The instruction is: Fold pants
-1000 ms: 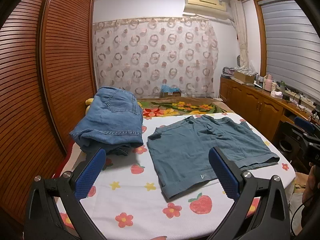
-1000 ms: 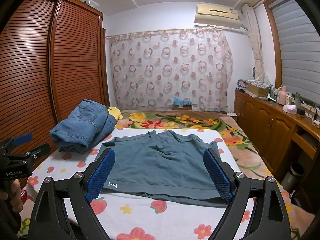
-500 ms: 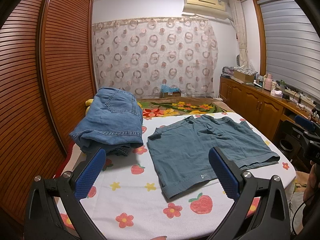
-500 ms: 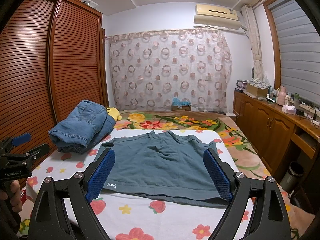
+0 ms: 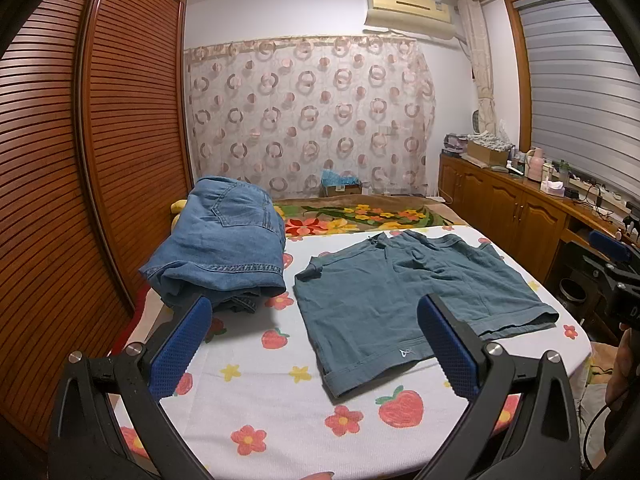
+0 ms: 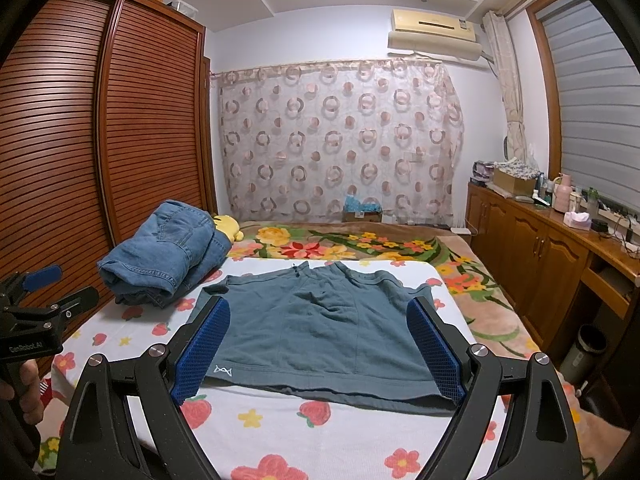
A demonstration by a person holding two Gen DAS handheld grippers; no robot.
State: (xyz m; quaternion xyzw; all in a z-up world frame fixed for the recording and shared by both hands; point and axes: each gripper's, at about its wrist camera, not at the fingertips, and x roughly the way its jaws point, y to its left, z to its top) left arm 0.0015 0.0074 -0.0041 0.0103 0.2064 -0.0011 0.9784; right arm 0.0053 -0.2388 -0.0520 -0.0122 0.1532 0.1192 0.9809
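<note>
Here, teal shorts [image 6: 320, 328] lie flat, waistband away, straight before my empty, wide-open right gripper [image 6: 319, 350]; left gripper [image 5: 312, 344], likewise, sits further off.

Teal shorts [image 5: 404, 304] look like soft matte knit cloth, the jeans [image 5: 224, 248] rough denim, gripper fingers [image 5: 180, 348] have dimpled blue rubbery pads, and the wardrobe [image 5: 80, 160] is glossy slatted wood.
</note>
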